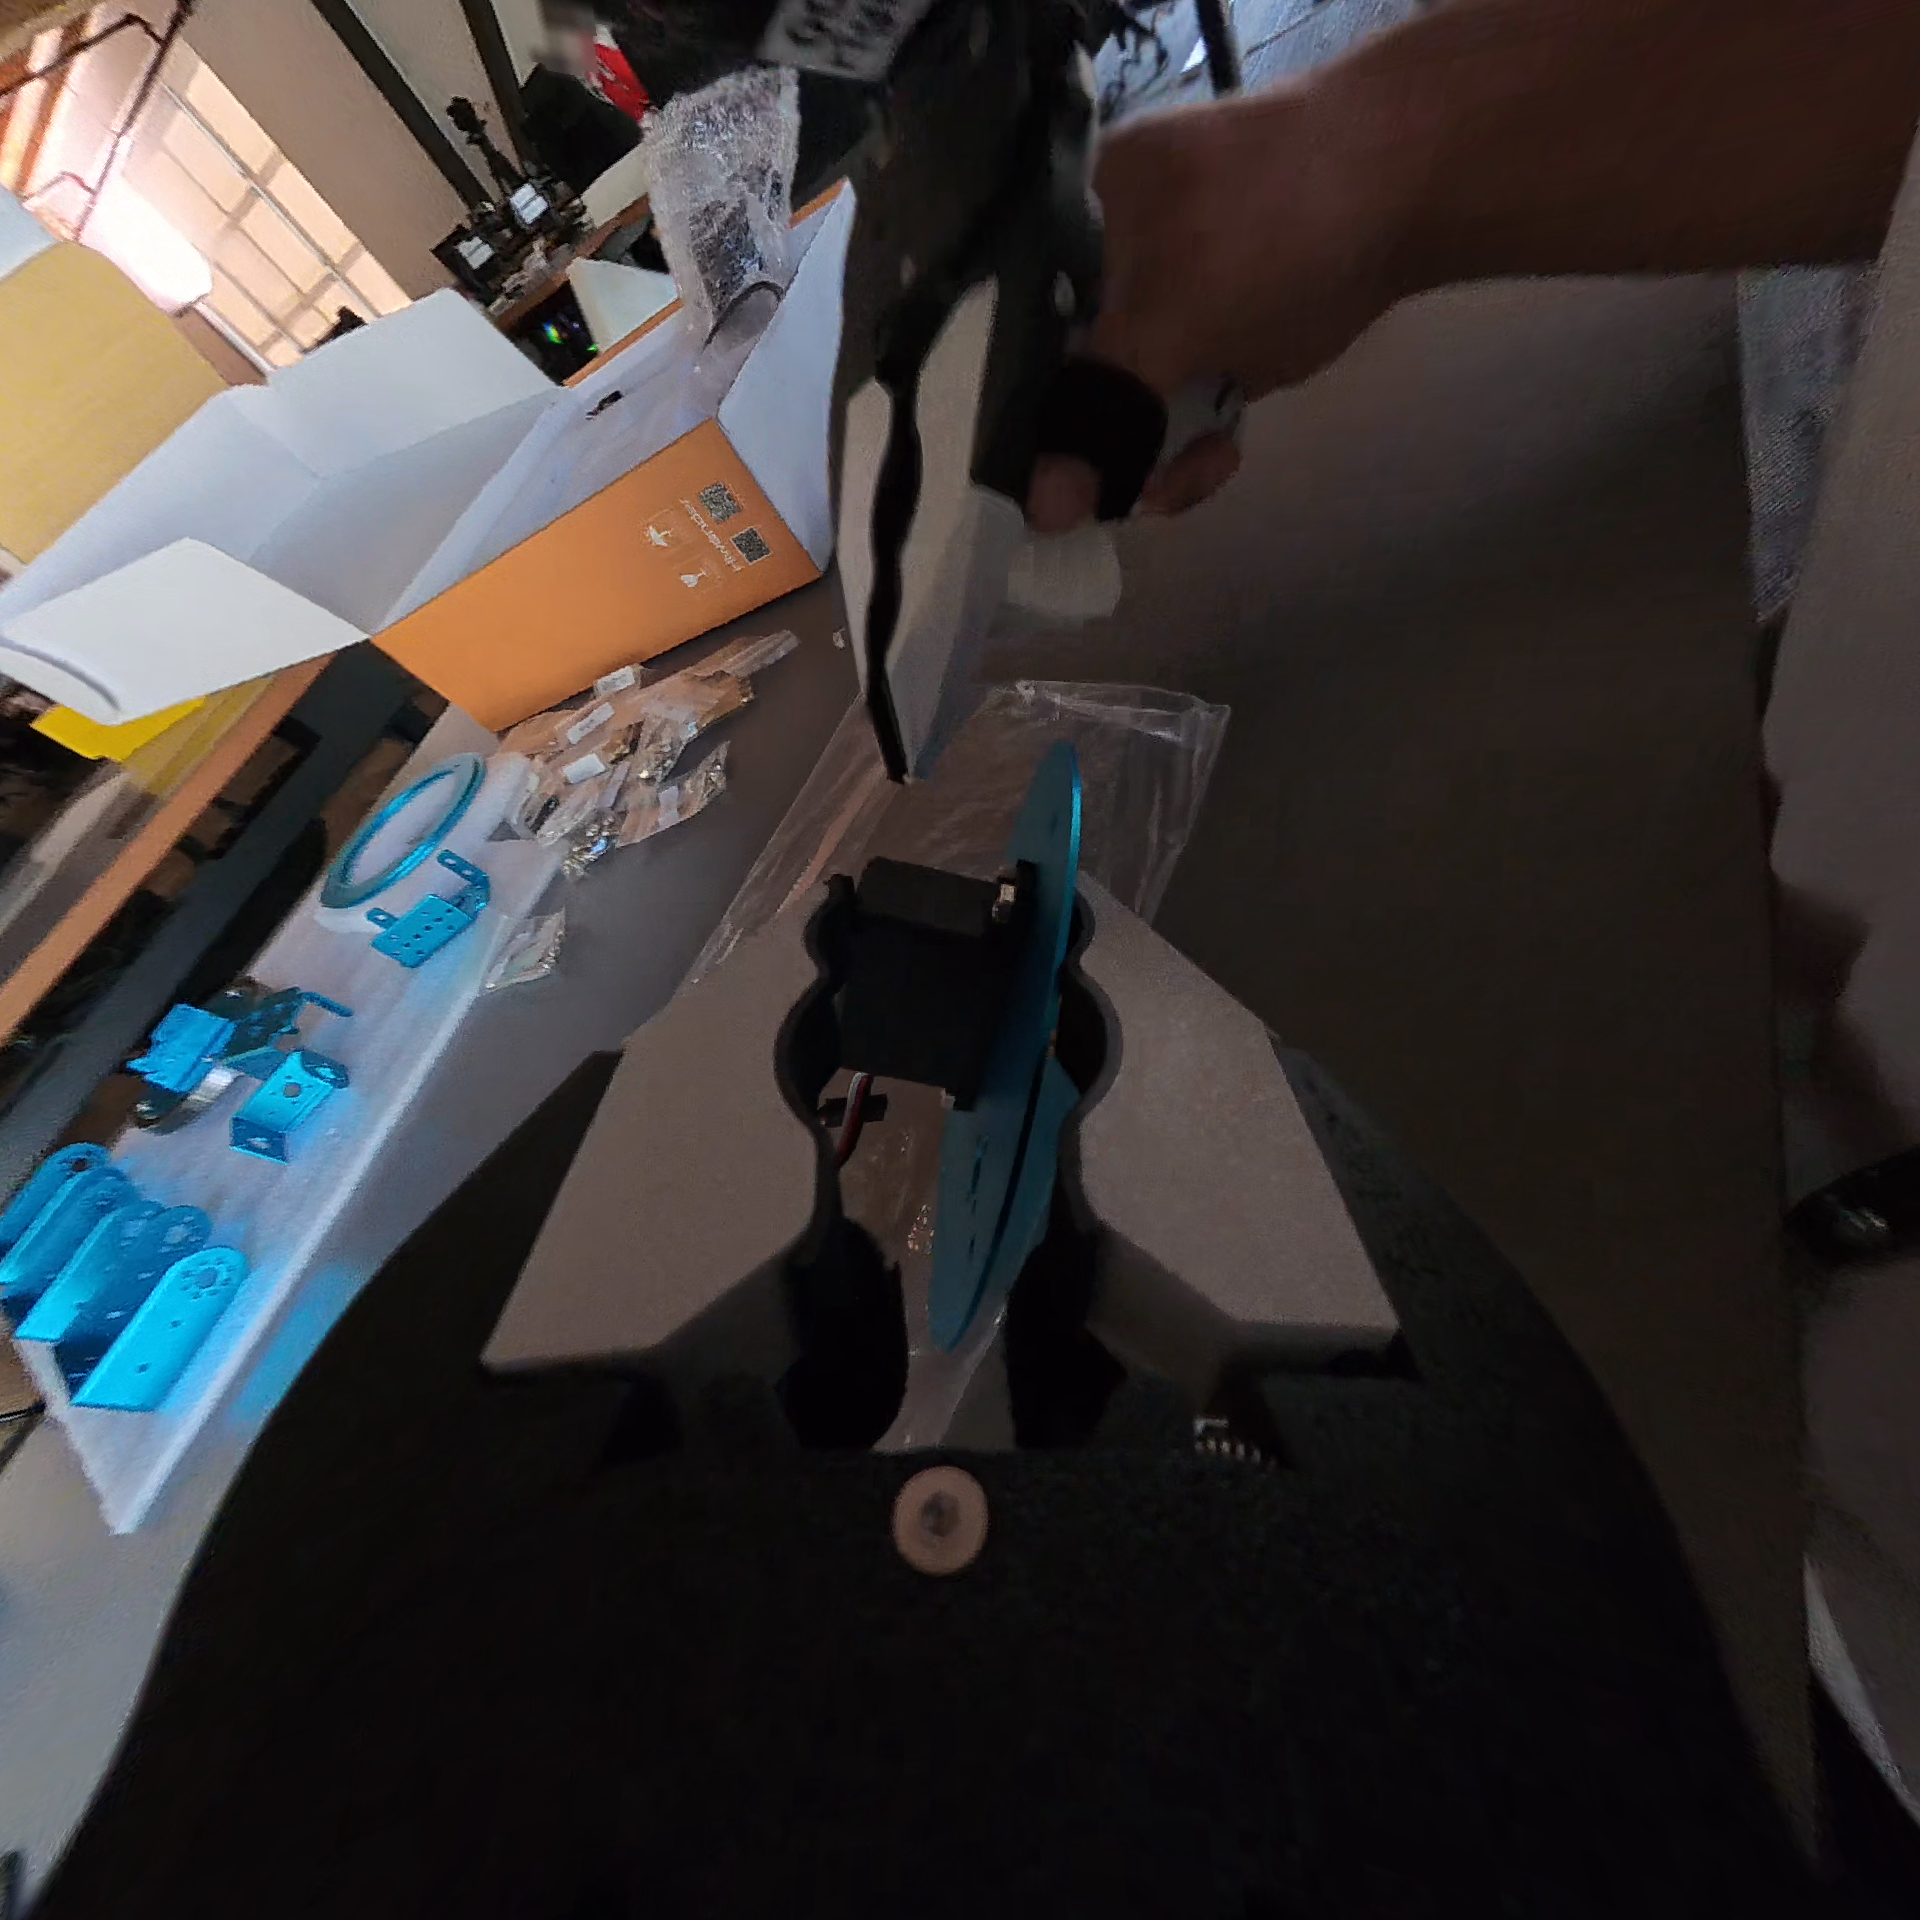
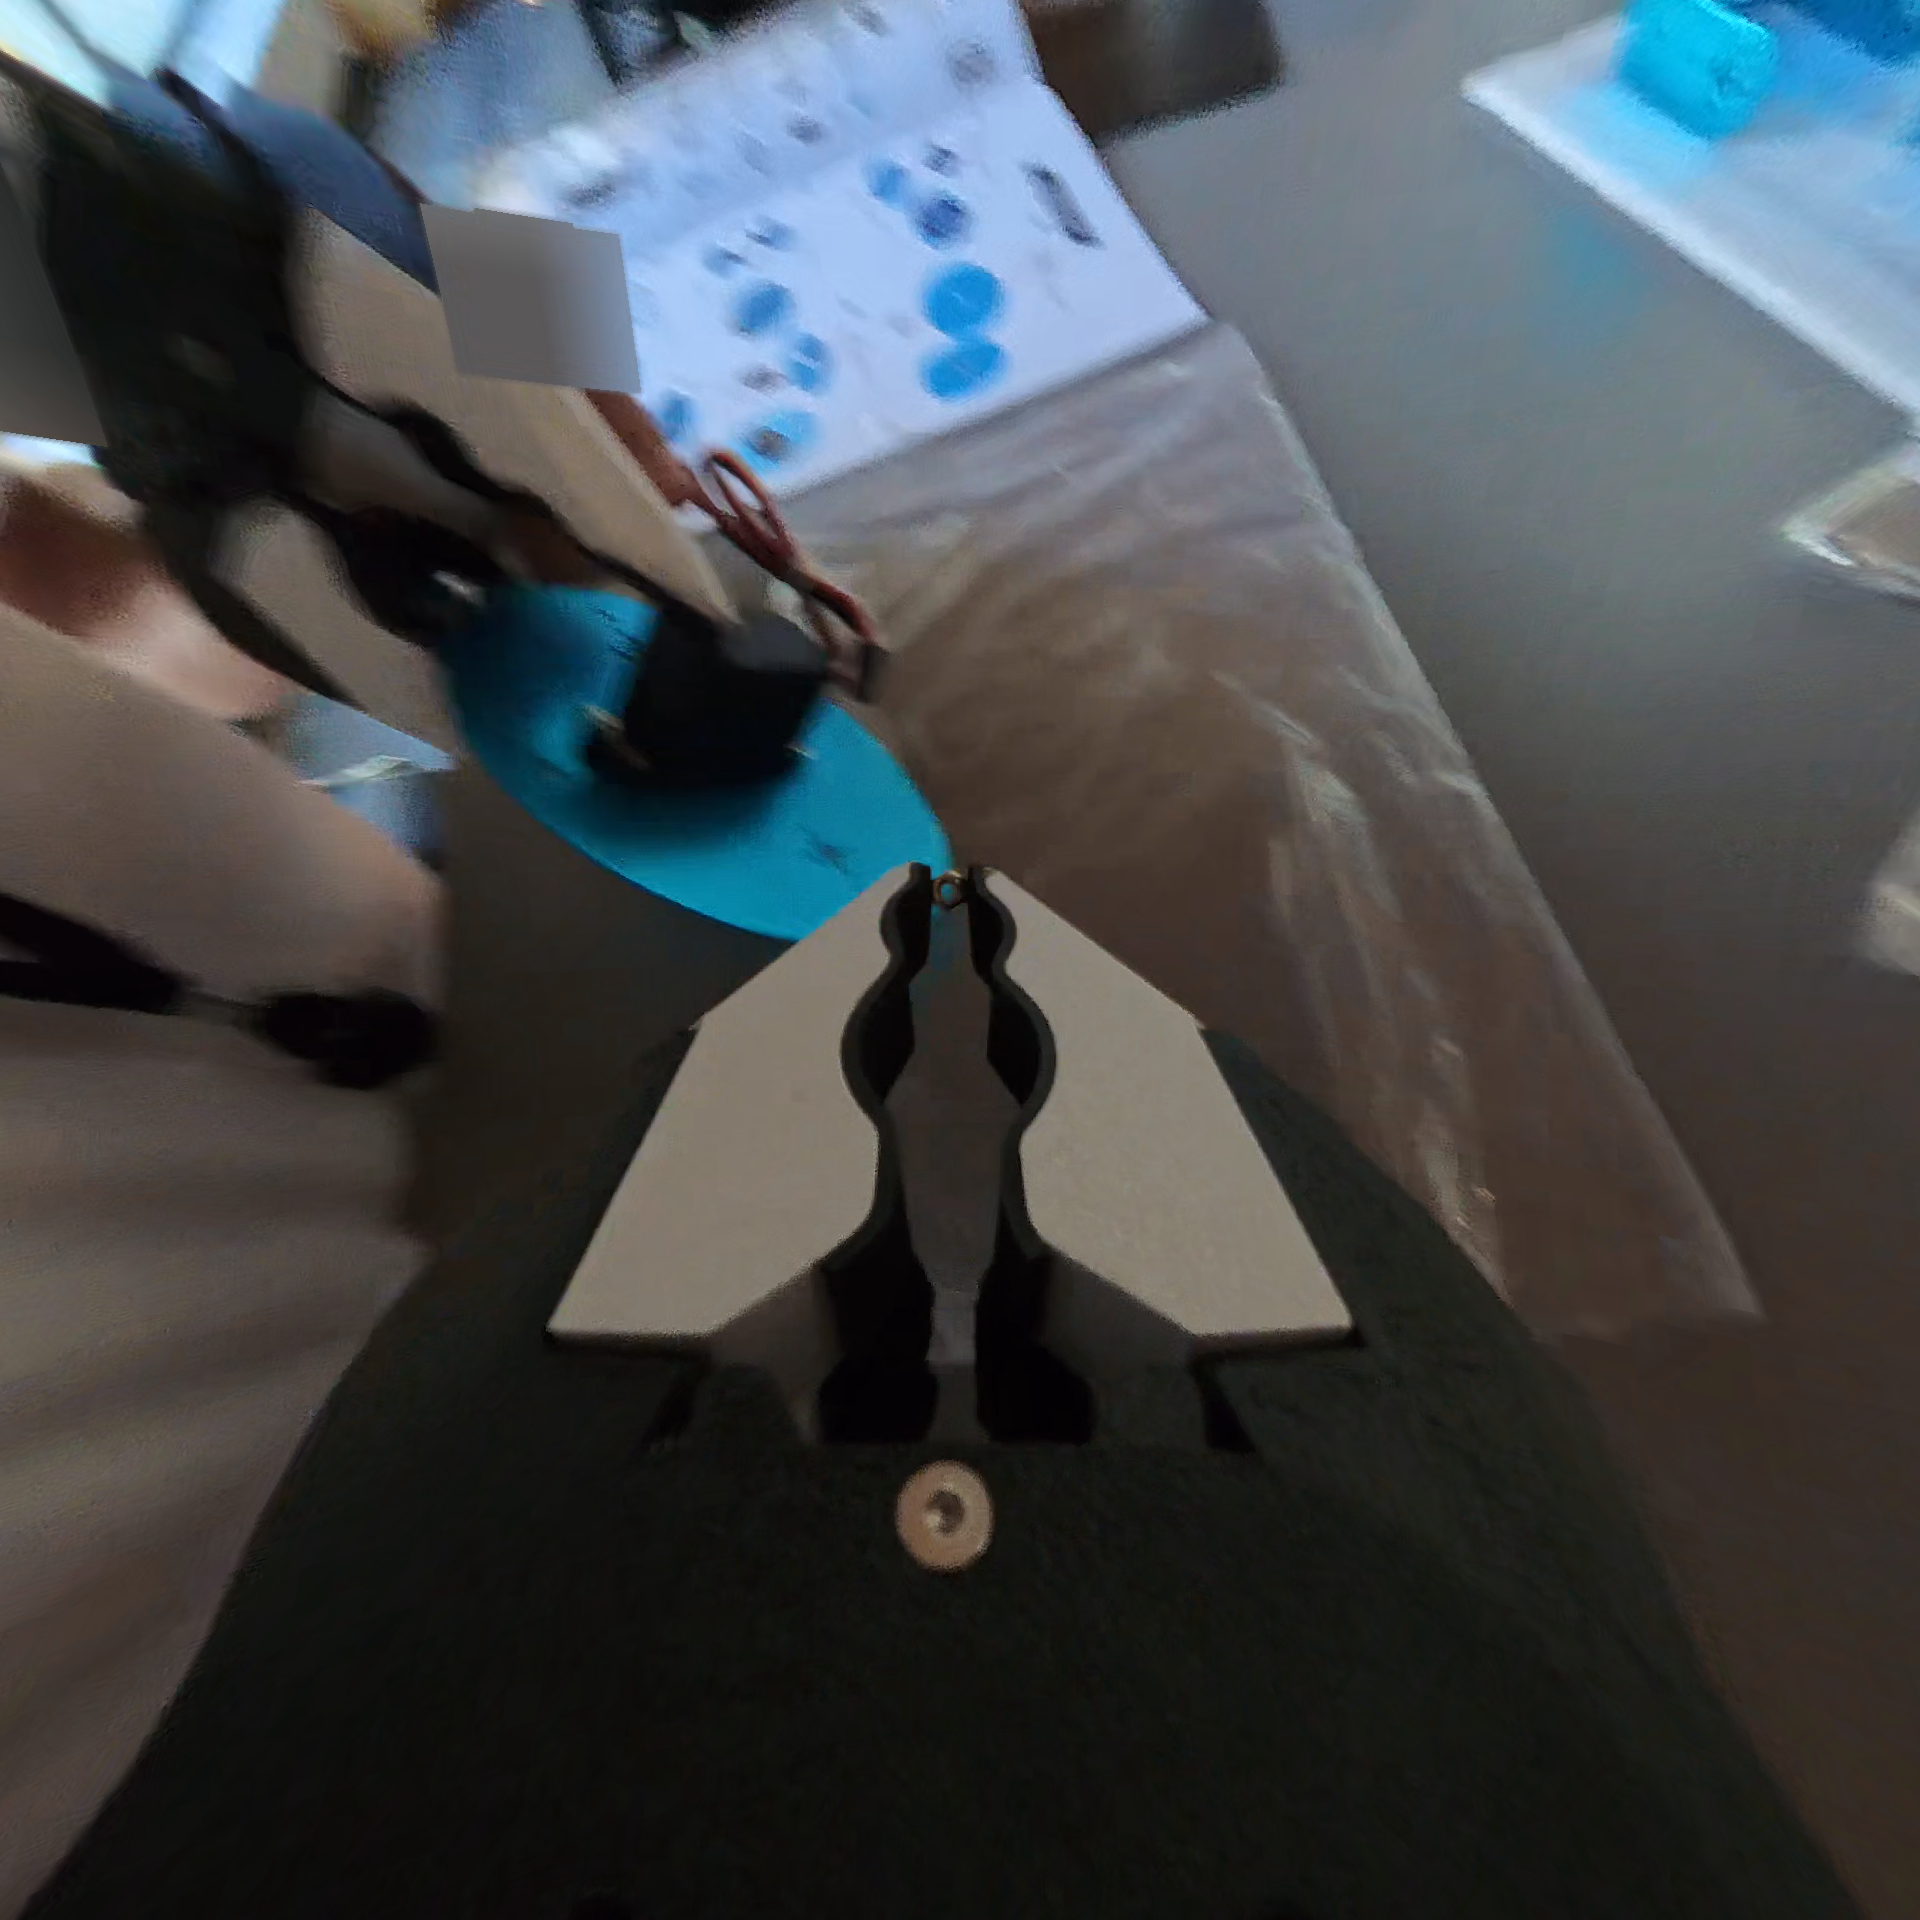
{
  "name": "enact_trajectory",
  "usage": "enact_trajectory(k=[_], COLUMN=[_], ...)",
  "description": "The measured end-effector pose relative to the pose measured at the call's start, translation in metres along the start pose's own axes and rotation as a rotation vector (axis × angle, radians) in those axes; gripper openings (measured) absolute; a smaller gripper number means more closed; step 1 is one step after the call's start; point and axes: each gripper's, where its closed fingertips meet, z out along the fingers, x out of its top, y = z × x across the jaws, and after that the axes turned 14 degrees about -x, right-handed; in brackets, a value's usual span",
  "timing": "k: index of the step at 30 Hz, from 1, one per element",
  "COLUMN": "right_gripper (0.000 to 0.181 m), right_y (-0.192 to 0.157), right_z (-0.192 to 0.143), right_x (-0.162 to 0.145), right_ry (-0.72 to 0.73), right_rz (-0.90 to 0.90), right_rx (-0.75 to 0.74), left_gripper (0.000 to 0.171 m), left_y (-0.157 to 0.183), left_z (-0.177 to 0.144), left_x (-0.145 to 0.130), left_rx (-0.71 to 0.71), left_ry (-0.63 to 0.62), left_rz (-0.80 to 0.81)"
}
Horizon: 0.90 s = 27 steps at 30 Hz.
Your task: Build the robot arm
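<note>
Your left gripper (image 1: 940,997) is clamped on a black servo (image 1: 920,982) that is fixed to a blue disc (image 1: 1013,1049). The servo body sits between the two grey fingers (image 1: 675,1174), and the disc stands on edge against the inner side of the right-hand finger. The servo's lead (image 1: 854,1103) hangs down into the gap behind the body.

Your right gripper (image 2: 948,883) is closed to a narrow slit and pinches a small brass nut (image 2: 948,889) at the very tips. The nut sits just beside the rim of the disc (image 2: 748,831). In the right wrist view the servo (image 2: 717,696) shows mounted on the disc face, with red and brown wires (image 2: 769,540) looping away from it (the picture is blurred, so finer detail cannot be read).

Under both grippers lies a clear plastic bag (image 1: 1091,790) on a grey table (image 1: 1403,727). In the left wrist view your right gripper comes down from above, your hand (image 1: 1226,239) on its handle, its tips near the top edge of the disc.

To the left, a white sheet (image 1: 312,1195) carries blue brackets (image 1: 114,1288) and a blue ring (image 1: 410,831). Small hardware bags (image 1: 634,769) lie beyond it. Farther back stands an open orange and white box (image 1: 582,571). A printed parts sheet (image 2: 883,260) lies beyond the bag in the right wrist view.
</note>
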Motion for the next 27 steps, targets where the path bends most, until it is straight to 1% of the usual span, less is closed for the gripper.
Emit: enact_trajectory(k=[1,3,5,6,10,14,18,23,27], right_gripper=[0.006,0.006,0.006,0.006,0.006,0.007,0.006,0.006,0.007], right_y=[-0.015,-0.042,-0.058,-0.062,-0.062,-0.061,-0.067,-0.065,-0.063], right_z=[-0.004,-0.008,-0.008,-0.008,-0.001,-0.001,-0.004,-0.003,-0.003], right_x=[0.009,0.016,0.014,0.012,-0.005,-0.014,-0.016,-0.022,-0.023], right_ry=[0.010,-0.004,-0.032,-0.045,-0.119,-0.130,-0.121,-0.148,-0.155], right_rz=[0.004,-0.009,-0.037,-0.049,-0.061,-0.028,-0.009,-0.048,-0.060], right_rx=[0.073,0.197,0.253,0.257,0.190,0.115,0.099,0.016,-0.042], left_gripper=[0.038,0.038,0.038,0.038,0.038,0.038,0.038,0.038,0.038], left_y=[0.003,0.007,0.009,0.010,0.014,0.018,0.021,0.024,0.024], left_z=[0.002,0.005,0.006,0.007,0.012,0.019,0.024,0.029,0.028], left_x=[0.000,0.000,0.000,0.000,0.000,-0.001,-0.001,-0.002,-0.002], left_rx=[0.018,0.053,0.084,0.100,0.172,0.227,0.259,0.287,0.306], left_ry=[-0.017,-0.042,-0.058,-0.067,-0.109,-0.163,-0.203,-0.247,-0.257], left_rz=[0.025,0.064,0.088,0.100,0.157,0.210,0.248,0.290,0.286])
